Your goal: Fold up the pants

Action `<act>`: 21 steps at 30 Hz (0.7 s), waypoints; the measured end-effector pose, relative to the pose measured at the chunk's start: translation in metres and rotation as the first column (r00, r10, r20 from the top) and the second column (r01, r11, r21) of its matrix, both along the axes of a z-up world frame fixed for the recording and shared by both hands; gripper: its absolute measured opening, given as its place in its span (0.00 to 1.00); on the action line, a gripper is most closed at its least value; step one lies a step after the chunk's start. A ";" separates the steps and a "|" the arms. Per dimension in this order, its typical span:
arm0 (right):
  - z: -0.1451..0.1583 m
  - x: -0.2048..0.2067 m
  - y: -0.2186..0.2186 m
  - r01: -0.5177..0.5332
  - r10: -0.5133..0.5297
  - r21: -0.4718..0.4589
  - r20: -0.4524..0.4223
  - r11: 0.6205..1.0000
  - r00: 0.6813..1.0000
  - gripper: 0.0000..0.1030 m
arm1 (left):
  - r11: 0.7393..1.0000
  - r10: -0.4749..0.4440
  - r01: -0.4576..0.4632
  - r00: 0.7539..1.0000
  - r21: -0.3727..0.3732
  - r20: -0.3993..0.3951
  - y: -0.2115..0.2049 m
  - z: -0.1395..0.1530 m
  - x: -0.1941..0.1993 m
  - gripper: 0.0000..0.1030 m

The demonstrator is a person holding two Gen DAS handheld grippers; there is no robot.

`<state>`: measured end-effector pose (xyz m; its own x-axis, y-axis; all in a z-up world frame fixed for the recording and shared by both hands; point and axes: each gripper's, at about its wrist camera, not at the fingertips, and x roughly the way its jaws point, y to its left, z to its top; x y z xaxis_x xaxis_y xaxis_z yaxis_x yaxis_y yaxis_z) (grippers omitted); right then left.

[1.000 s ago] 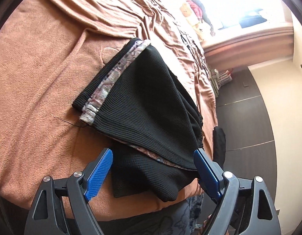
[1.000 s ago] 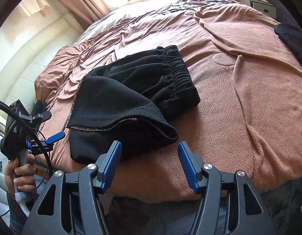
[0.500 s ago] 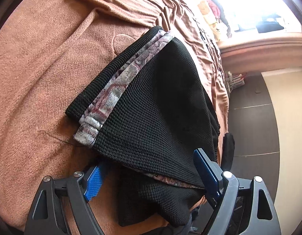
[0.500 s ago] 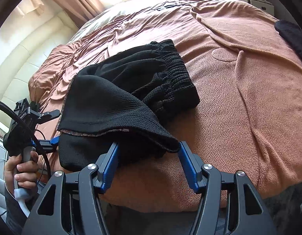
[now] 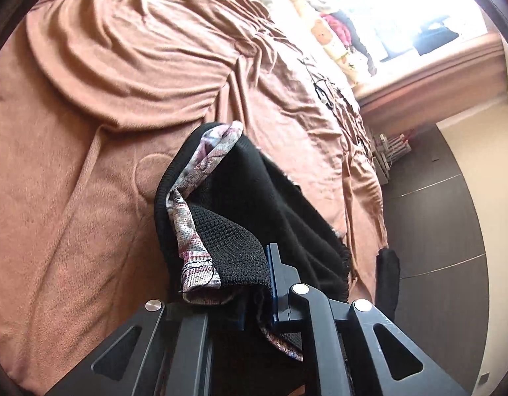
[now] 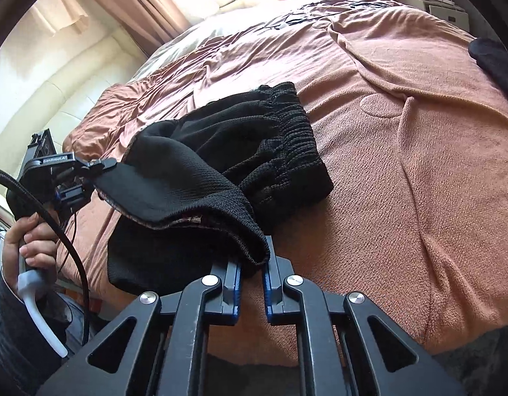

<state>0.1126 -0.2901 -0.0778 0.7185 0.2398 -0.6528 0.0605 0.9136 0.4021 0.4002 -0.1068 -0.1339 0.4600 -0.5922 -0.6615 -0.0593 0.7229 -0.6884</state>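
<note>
Black knit pants (image 6: 227, 171), folded, on the brown bedspread (image 6: 419, 165), elastic waistband at 1 o'clock. Left tool (image 5: 257, 297) clamped on one hem corner; right tool (image 6: 252, 264) nearly closed, pinching the other.

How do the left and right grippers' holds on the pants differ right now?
The left gripper clamps a hem corner that shows patterned lining; the right gripper pinches a plain black corner. Cloth hides one left finger; both right fingers show. Both are shut on the same black pants, lifting its near edge.
</note>
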 end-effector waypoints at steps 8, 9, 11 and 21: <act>0.003 -0.009 -0.009 -0.024 0.022 0.054 0.033 0.998 0.999 0.04 | 0.997 -0.068 0.066 0.993 0.030 0.092 -0.034 0.049 0.037 0.10; 0.002 -0.010 -0.010 -0.027 0.025 0.062 0.035 0.998 0.999 0.04 | 0.996 -0.080 0.077 0.992 0.037 0.099 -0.041 0.054 0.042 0.10; 0.002 -0.011 -0.012 -0.031 0.029 0.075 0.040 0.997 0.999 0.04 | 0.994 -0.105 0.100 0.988 0.048 0.110 -0.053 0.062 0.050 0.10; -0.007 -0.010 -0.021 -0.035 0.028 0.143 0.046 0.989 0.999 0.04 | 0.979 -0.183 0.171 0.976 0.112 0.115 -0.108 0.073 0.094 0.10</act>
<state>0.1029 -0.3110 -0.0852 0.7364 0.3517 -0.5779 0.0118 0.8475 0.5307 0.4941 -0.2149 -0.0613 0.4364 -0.6048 -0.6662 0.1573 0.7803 -0.6053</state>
